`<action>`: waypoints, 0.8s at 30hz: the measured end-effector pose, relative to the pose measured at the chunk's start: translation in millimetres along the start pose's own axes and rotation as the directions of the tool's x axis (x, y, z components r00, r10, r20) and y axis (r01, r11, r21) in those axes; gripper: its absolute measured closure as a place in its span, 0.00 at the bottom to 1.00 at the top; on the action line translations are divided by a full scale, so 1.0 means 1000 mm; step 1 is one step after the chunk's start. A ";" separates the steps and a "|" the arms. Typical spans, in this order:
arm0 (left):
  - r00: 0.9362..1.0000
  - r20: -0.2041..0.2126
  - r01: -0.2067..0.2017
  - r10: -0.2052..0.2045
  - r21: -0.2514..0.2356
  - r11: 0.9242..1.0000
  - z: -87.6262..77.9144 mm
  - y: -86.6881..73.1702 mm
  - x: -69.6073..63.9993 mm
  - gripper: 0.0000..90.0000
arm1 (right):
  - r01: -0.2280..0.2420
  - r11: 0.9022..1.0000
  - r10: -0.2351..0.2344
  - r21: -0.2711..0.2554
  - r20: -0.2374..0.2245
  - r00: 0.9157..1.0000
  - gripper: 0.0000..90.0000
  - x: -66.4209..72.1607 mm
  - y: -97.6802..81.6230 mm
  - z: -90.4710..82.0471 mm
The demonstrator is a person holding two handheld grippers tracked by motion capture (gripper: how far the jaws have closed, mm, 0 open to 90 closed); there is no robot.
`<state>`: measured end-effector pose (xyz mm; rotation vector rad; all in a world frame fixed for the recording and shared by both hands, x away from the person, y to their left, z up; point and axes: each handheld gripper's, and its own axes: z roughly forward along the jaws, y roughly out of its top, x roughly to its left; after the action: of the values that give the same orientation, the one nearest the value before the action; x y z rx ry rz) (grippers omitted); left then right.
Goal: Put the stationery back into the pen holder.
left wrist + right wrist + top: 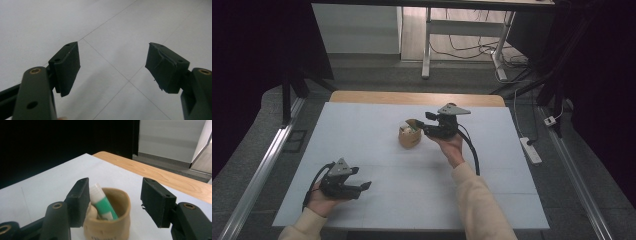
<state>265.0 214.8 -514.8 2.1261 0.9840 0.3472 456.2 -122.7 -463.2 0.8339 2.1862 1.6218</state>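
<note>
A small tan pouch-like cup (pixel 409 136) (pixel 110 220) stands near the middle of the white table mat (pixel 362 130). A green and white tube (pixel 102 203) leans inside it, cap up. My right gripper (pixel 424 124) (pixel 114 200) is open just right of the cup, its jaws on either side of the cup's rim, with nothing gripped. My left gripper (pixel 364 186) (pixel 112 66) is open near the front left of the mat, held low over bare white surface, nothing between its jaws.
The wooden table edge (pixel 417 98) (pixel 155 171) runs along the far side of the mat. Beyond it are a desk frame (pixel 427 45) and cables on the floor. A power strip (pixel 531 150) lies on the floor to the right.
</note>
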 end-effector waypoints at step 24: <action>1.000 -0.018 0.005 -0.005 -0.014 1.000 -0.003 -0.003 0.003 0.30 | 0.063 0.980 -0.067 0.188 0.010 0.998 0.43 0.007 -0.058 -0.129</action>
<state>264.0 220.0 -515.3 2.1115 0.9939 0.3700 363.8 -228.9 -476.1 0.8130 2.3561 1.3897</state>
